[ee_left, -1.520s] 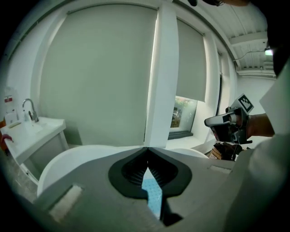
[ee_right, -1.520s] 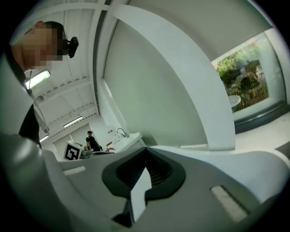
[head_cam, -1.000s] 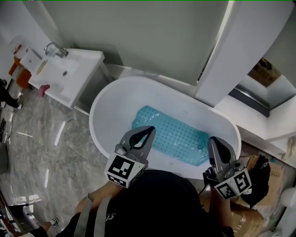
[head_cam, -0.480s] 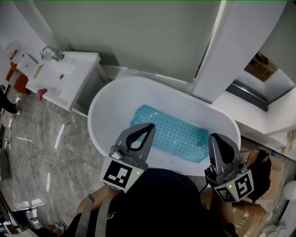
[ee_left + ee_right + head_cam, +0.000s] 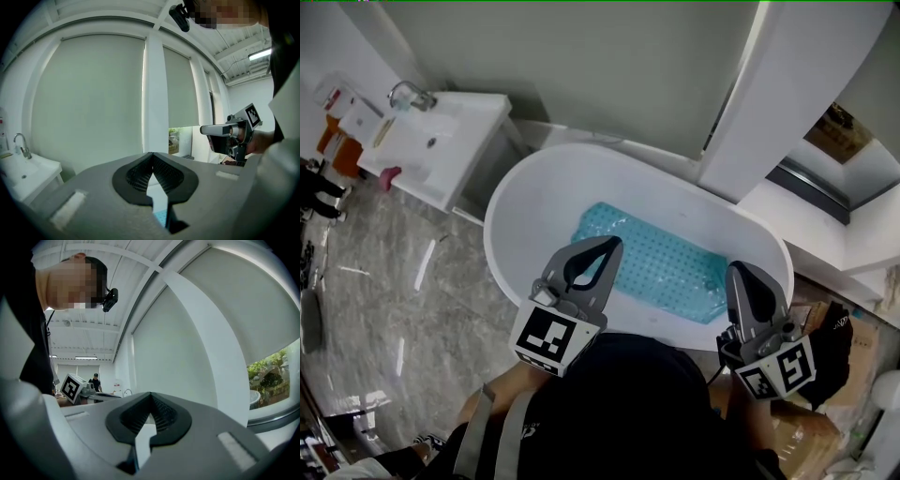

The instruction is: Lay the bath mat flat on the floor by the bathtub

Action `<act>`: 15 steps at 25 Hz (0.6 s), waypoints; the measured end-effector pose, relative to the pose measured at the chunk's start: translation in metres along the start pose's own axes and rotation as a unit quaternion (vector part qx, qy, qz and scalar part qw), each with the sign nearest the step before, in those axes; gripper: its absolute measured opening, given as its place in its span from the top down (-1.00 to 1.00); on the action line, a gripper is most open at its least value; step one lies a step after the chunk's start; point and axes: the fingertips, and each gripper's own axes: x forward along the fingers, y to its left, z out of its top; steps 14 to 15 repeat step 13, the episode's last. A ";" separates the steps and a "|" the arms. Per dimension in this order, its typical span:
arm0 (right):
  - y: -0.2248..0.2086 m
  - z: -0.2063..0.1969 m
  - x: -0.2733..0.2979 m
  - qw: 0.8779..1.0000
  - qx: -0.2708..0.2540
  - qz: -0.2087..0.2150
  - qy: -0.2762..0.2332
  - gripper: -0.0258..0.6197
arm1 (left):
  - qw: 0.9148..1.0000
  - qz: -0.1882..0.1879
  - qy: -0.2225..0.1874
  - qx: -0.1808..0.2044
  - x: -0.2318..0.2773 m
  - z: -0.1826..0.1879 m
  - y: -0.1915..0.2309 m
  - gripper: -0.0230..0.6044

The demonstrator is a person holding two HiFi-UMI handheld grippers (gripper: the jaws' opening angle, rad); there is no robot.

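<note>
A turquoise dotted bath mat (image 5: 661, 266) lies inside the white oval bathtub (image 5: 517, 208), slightly rumpled at its right end. My left gripper (image 5: 614, 242) hovers over the tub's near rim, its tips above the mat's near-left edge, jaws shut and empty. My right gripper (image 5: 736, 269) is held near the tub's right end, also shut with nothing in it. In the left gripper view my jaws (image 5: 152, 154) meet at the tips, and a sliver of the mat (image 5: 161, 216) shows below. In the right gripper view the tips (image 5: 150, 395) are closed too, pointing at a wall.
A white sink cabinet (image 5: 431, 141) with a tap stands left of the tub. Grey marble floor (image 5: 384, 300) stretches along the tub's left side. A white pillar (image 5: 769, 103) and window ledge rise behind. Cardboard boxes and a black bag (image 5: 834, 347) crowd the right.
Both grippers have stayed shut and nearly in place; the head view shifted a little, so the tub and sink sit slightly differently in the picture.
</note>
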 end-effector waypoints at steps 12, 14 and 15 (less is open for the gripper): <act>0.007 -0.005 0.004 1.000 0.003 0.010 0.012 0.92 | 1.000 -0.001 0.005 -0.011 -0.005 -0.005 0.000 0.91; 0.007 -0.005 0.004 1.000 0.002 0.009 0.012 0.92 | 1.000 -0.001 0.005 -0.011 -0.005 -0.005 0.000 0.91; 0.007 -0.005 0.004 1.000 0.002 0.009 0.012 0.92 | 1.000 -0.001 0.005 -0.011 -0.005 -0.005 0.000 0.91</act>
